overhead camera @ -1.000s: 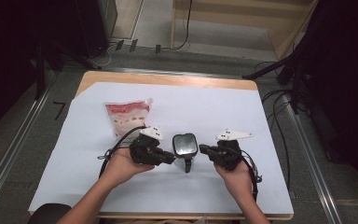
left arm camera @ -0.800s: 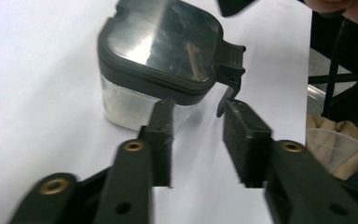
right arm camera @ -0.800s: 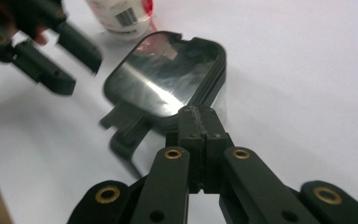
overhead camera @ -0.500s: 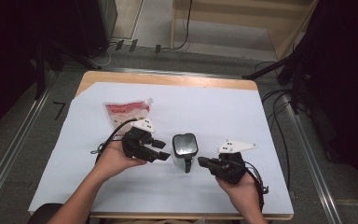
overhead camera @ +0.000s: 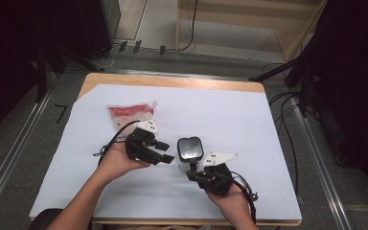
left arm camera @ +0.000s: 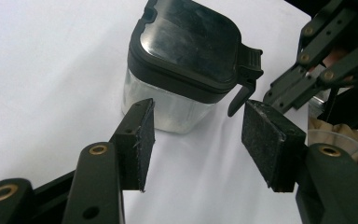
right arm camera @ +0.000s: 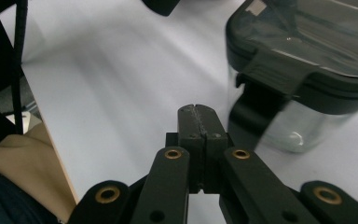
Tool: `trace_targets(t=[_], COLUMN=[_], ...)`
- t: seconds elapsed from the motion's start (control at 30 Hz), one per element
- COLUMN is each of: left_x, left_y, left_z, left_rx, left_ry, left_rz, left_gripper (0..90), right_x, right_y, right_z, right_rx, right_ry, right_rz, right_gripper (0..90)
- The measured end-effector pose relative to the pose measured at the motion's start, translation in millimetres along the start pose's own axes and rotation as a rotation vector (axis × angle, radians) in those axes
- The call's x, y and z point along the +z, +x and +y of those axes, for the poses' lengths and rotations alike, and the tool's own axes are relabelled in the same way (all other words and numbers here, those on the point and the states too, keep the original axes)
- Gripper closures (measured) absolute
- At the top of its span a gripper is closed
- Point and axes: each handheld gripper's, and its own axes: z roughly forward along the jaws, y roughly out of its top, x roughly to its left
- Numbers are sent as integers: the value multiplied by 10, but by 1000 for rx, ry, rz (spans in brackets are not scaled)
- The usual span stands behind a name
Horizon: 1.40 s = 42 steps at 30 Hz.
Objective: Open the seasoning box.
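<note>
A clear container with a black snap lid is seen standing upright on the white sheet covering the desk, near the middle and towards the near edge. Its long axis is vertical, with the lid facing up. In the high view the lid's latch tab is seen on the near side of the container, pointing towards the person. The tab is flipped outward and hangs down from the lid edge, as seen in the left tool view and the right tool view.

The left tool is held just left of the container, pointed right and slightly near. Its jaws have just been opening and are seen moderately wide; nothing is held between the pads, and only bare sheet is seen in the gap. The container is seen just beyond the fingertips, apart from them.

The right tool is held near and slightly right of the container, pointed left and far towards the latch side. Its jaws are pressed fully together with nothing between them, as seen in the right tool view. The closed tips are seen just beside the hanging tab; whether contact is made cannot be told.

A flat red-and-white pouch with a corner spout is seen lying on the sheet, far and left of the left tool, well apart from the container.
</note>
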Motion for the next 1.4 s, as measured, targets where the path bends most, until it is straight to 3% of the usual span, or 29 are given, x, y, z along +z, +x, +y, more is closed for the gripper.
trace_targets(t=[0.17, 1.07, 1.4], left_x=[-7, -25, -22], left_y=[1, 0, -11], left_z=[-7, -15, -11], left_rx=[9, 24, 32], left_ry=[-15, -15, -16], left_rz=[10, 19, 24], left_gripper=[436, 429, 428], right_x=[66, 15, -102], right_y=[-5, -118, -292], right_z=[14, -20, -62], right_rx=[-27, 19, 48], right_ry=[-2, 20, 21], right_rz=[-16, -31, -75], right_gripper=[900, 900, 900])
